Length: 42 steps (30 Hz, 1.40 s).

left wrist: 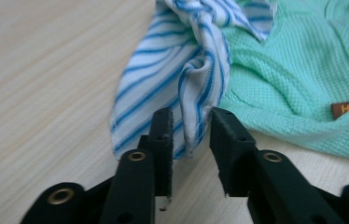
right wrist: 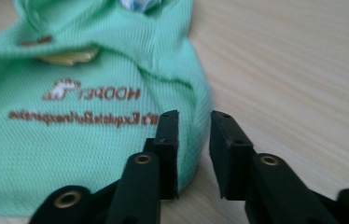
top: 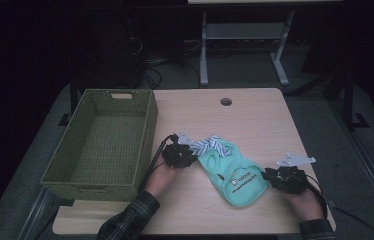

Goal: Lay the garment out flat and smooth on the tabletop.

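Jaws parted on both sides: left gripper (left wrist: 190, 128) straddling a fold of blue-striped cloth (left wrist: 182, 70), right gripper (right wrist: 194, 133) straddling the hem of a mint-green garment (right wrist: 93, 93). Both lying on the wooden table (top: 255, 120), right of a woven green basket (top: 102, 142).

Green garment's (right wrist: 84, 135) printed lettering blurs beyond reading.

Mint-green printed garment (top: 239, 179) lies flat, blue-striped cloth (top: 210, 144) touching it.
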Each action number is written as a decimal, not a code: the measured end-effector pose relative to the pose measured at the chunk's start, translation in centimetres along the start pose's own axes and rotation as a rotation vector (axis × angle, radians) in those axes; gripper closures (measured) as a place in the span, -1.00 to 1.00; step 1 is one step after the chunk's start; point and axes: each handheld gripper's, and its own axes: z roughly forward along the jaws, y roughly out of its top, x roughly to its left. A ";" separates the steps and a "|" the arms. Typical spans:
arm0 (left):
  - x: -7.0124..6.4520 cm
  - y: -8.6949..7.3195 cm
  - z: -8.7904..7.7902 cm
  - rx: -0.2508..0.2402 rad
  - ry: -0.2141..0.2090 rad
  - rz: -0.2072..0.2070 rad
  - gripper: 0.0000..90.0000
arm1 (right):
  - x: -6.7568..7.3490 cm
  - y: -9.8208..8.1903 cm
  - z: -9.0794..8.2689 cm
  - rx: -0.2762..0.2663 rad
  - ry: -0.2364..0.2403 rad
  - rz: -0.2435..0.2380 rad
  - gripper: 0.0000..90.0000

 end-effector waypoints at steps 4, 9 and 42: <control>-0.4 0.7 -1.5 -0.049 0.007 -0.001 0.48 | 0.0 0.3 -0.7 -0.043 0.004 0.007 0.57; -1.8 1.4 -1.6 -0.079 -0.048 0.034 0.78 | 0.9 0.5 -0.4 -0.031 0.035 -0.032 0.86; -3.0 -0.3 0.2 0.082 -0.162 0.096 0.85 | 1.7 -0.8 -0.7 0.030 0.091 -0.041 1.00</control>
